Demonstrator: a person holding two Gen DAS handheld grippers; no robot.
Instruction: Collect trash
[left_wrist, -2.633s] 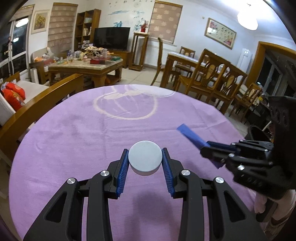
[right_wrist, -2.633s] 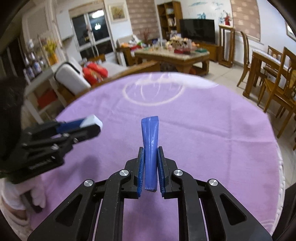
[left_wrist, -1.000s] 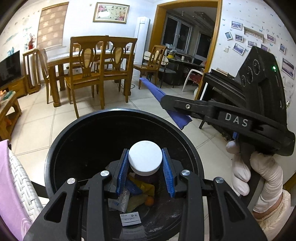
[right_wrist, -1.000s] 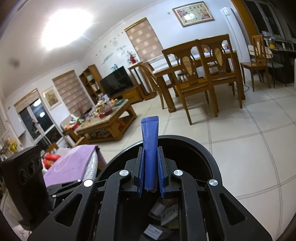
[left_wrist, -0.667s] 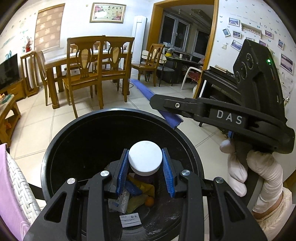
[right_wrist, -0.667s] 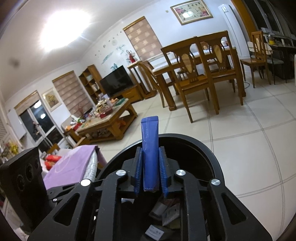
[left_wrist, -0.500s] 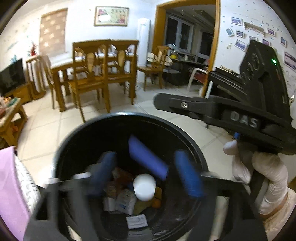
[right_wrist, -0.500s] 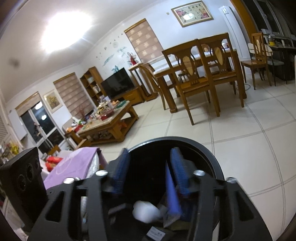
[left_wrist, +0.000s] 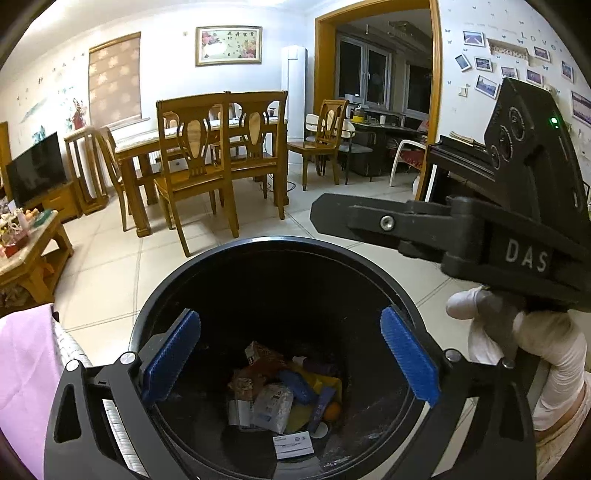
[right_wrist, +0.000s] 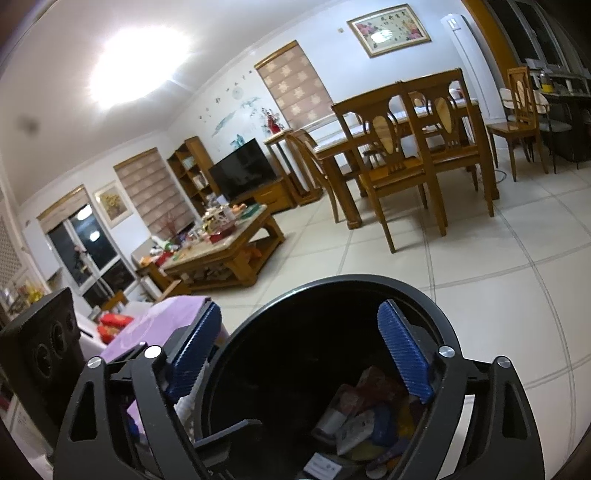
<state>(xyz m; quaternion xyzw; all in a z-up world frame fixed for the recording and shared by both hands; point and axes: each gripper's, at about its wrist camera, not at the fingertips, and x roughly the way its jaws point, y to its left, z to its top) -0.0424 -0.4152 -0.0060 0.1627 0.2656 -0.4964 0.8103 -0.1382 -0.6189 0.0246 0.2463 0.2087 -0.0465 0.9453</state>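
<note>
A black trash bin (left_wrist: 280, 258) stands on the tiled floor beside the purple-covered table (left_wrist: 26, 354). Both tools hang over its mouth: the left gripper (left_wrist: 291, 354) and the right gripper (right_wrist: 299, 350) are opening wide, nothing between their blue pads. The trash (left_wrist: 284, 391), wrappers and packets, lies heaped at the bin's bottom

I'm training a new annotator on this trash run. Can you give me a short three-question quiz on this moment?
1. True or false: the left claw grips a piece of trash.
2. What is directly below both claws? A) coffee table B) black bin C) dining chair
3. Fill in: the hand holding the right claw wears a ____ glove.

Key: 1 false, both claws are opening with nothing between the pads; 2 B, the black bin, trash at its bottom; 3 white.
</note>
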